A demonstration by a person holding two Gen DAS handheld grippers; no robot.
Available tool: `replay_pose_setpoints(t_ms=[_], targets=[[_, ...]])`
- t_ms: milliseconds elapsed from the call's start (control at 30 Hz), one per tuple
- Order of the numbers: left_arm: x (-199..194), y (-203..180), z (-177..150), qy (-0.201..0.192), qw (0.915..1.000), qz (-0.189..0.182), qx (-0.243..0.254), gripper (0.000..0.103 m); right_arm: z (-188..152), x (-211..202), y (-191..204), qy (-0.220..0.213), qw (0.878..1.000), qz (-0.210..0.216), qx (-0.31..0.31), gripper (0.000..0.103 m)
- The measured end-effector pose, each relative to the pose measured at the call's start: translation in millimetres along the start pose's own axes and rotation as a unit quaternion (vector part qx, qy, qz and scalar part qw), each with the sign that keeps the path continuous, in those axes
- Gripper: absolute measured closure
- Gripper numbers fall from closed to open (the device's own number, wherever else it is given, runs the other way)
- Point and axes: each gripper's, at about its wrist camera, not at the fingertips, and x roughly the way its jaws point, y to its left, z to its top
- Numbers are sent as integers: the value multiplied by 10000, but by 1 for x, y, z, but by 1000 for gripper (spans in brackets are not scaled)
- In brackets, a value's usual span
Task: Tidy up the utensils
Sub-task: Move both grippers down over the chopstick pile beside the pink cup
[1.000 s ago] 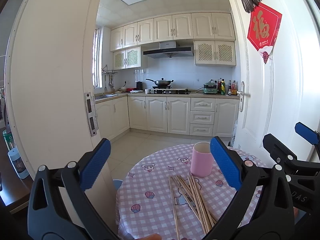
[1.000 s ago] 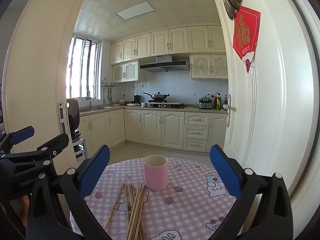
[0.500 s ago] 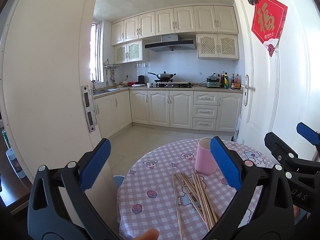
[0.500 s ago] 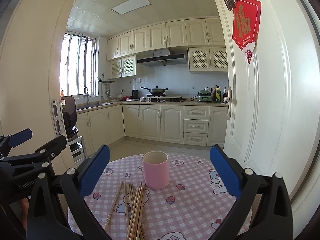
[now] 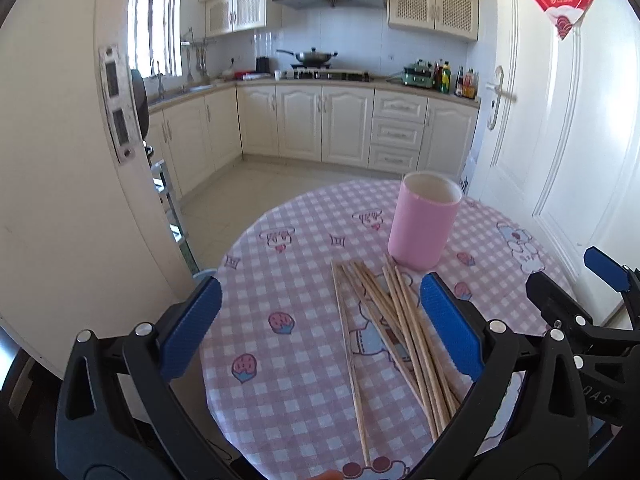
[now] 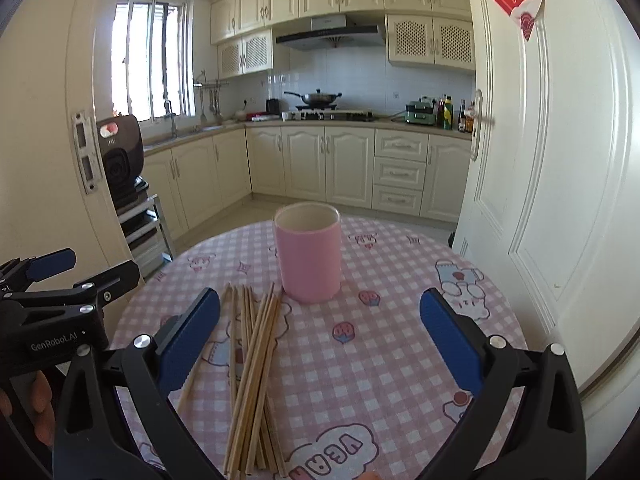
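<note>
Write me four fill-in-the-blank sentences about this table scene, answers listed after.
1. The chopsticks lie loose on the ___ tablecloth.
2. The pink cup stands upright and holds ___ chopsticks.
3. Both the left gripper and the right gripper have their jaws ___.
4. In the right wrist view, the chopsticks lie to the ___ of the cup.

Missing words: checked; no; open; left

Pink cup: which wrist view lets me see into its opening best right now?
The right wrist view: the pink cup stands near centre, unobstructed, with its rim and pale inner wall facing the camera. The left wrist view shows the cup off to the right, tilted by fisheye, behind the chopsticks; less of its interior shows.
</note>
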Motion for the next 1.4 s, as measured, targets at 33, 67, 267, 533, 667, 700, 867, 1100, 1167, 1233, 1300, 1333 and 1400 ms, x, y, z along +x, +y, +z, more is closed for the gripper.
replay_pose_setpoints(t_ms=[33,67,267,533,667,700,867,1100,1167,1233,1300,1333,1400], targets=[[9,1,-3,140,9999,-7,-5,6,-4,7,-1,122,9999,-2,10,7],[20,3,-7,304,9995,-11,1,6,-8,13,-2,255,9997,11,22,7],[67,-1,-29,1023,9946,-175,72,19,-28,47,-5,946,9954,117,70,25],[112,-9,-37,1662,9847,-531,44,54,-38,84,-6,1553,9843,753,377,47],[126,-6,-36,1874,9806,-569,-102,68,-34,97,-2,1755,9807,808,288,54],[129,-6,-36,1895,9803,-553,-100,68,-32,101,-1,1791,9802,810,248,55],[139,-4,-34,1958,9793,-517,-61,71,-29,118,8,1972,9760,917,67,59],[149,-5,-28,2017,9782,-483,56,73,-25,142,16,2222,9716,810,-111,64],[153,-7,-24,2058,9775,-453,98,73,-21,150,16,2339,9686,828,-130,65],[158,-8,-20,2105,9766,-426,137,73,-15,157,18,2463,9653,832,-238,65],[162,-10,-16,2146,9758,-387,180,73,-10,166,24,2660,9595,836,-390,66],[163,-11,-15,2159,9755,-372,210,73,-8,166,28,2695,9582,812,-511,67],[165,-12,-14,2140,9759,-353,237,76,-4,169,35,2764,9551,702,-803,69]])
